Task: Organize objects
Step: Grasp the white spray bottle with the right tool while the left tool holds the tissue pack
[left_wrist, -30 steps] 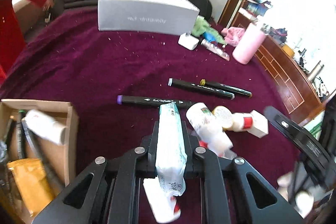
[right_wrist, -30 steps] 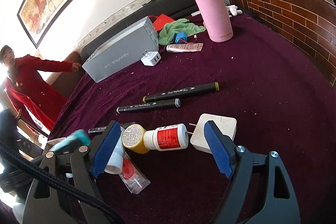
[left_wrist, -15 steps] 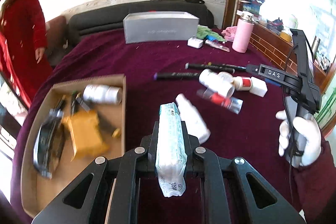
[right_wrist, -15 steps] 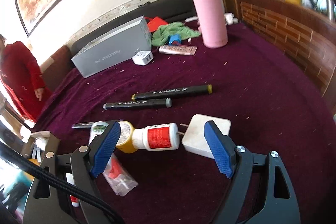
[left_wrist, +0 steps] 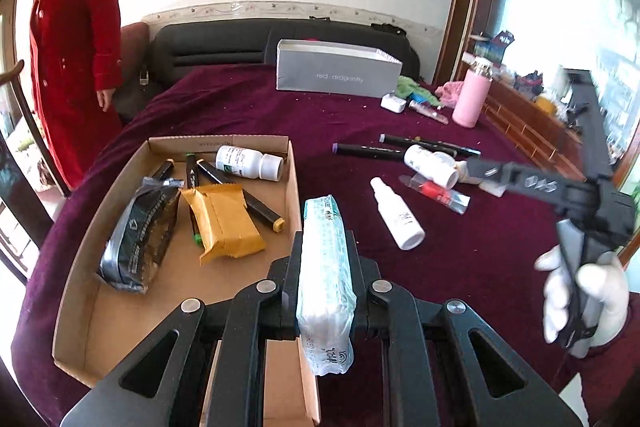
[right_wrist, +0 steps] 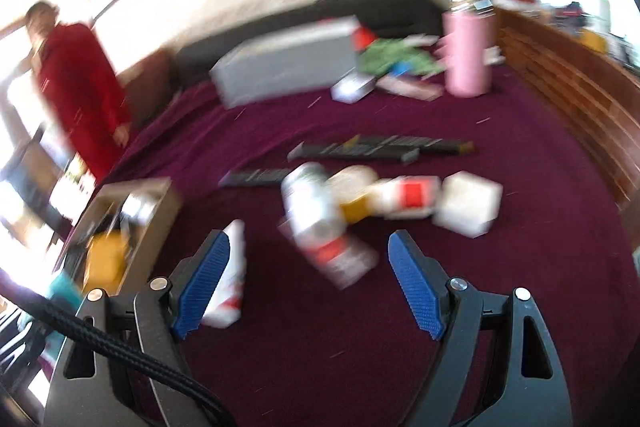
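My left gripper (left_wrist: pixel 326 267) is shut on a white tissue packet (left_wrist: pixel 325 279), held over the right wall of a cardboard tray (left_wrist: pixel 294 183). The tray holds a white bottle (left_wrist: pixel 248 162), markers, a yellow packet (left_wrist: pixel 222 221) and a black packet (left_wrist: pixel 140 231). On the maroon cloth to the right lie a small white spray bottle (left_wrist: pixel 396 213), a white pill bottle (left_wrist: pixel 430 165), a clear tube with red (left_wrist: pixel 434 190) and black markers (left_wrist: pixel 370 151). My right gripper (right_wrist: pixel 310 283) stands open above the cloth, blurred, short of the pill bottle (right_wrist: pixel 314 211). A gloved hand (left_wrist: pixel 584 297) holds it in the left wrist view.
A person in a red coat (left_wrist: pixel 74 67) stands at the table's far left. A grey box (left_wrist: pixel 336 71), a white charger (left_wrist: pixel 393 103), green cloth and a pink flask (left_wrist: pixel 472 95) sit at the back. A white block (right_wrist: pixel 468 203) and red-labelled bottle (right_wrist: pixel 408 197) lie right of the pill bottle.
My left gripper has carried the tissue packet back and left, from the object pile to the tray's edge. The right gripper pulled back and rolled, staying open; its view is now blurred.
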A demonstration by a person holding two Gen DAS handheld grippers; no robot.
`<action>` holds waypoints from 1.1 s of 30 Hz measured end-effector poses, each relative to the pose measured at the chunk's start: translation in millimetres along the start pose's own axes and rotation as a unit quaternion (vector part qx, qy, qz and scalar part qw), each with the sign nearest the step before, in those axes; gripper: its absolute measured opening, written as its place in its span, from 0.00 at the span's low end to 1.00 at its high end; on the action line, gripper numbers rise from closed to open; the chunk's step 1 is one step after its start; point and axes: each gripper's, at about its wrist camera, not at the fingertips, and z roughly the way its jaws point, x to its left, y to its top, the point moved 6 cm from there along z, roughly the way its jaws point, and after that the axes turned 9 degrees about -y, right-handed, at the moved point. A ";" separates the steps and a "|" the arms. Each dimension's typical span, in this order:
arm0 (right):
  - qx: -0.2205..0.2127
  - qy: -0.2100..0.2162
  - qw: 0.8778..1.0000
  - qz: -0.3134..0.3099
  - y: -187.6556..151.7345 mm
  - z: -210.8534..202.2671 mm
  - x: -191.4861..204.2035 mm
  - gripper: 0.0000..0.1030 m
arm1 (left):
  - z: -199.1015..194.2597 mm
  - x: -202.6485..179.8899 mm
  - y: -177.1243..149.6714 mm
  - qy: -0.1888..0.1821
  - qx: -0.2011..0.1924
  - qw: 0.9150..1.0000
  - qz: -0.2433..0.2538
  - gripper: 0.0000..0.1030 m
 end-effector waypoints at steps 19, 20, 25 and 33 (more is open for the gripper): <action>0.133 -0.049 0.984 -0.105 -40.3 83.9 80.3 0.27 | -26.9 45.4 -17.7 -0.008 -0.011 0.999 -0.053 0.11; 0.132 -0.045 0.985 -0.101 -40.7 83.2 78.4 0.27 | -27.1 46.5 -18.5 -0.007 -0.011 0.998 -0.053 0.11; 0.130 -0.018 0.988 -0.078 -45.6 74.9 70.4 0.26 | -25.6 48.9 -21.6 -0.009 -0.008 0.998 -0.059 0.11; 0.147 0.091 0.985 0.008 -50.3 54.9 57.1 0.27 | -35.5 47.4 -16.1 -0.002 -0.019 0.998 -0.052 0.11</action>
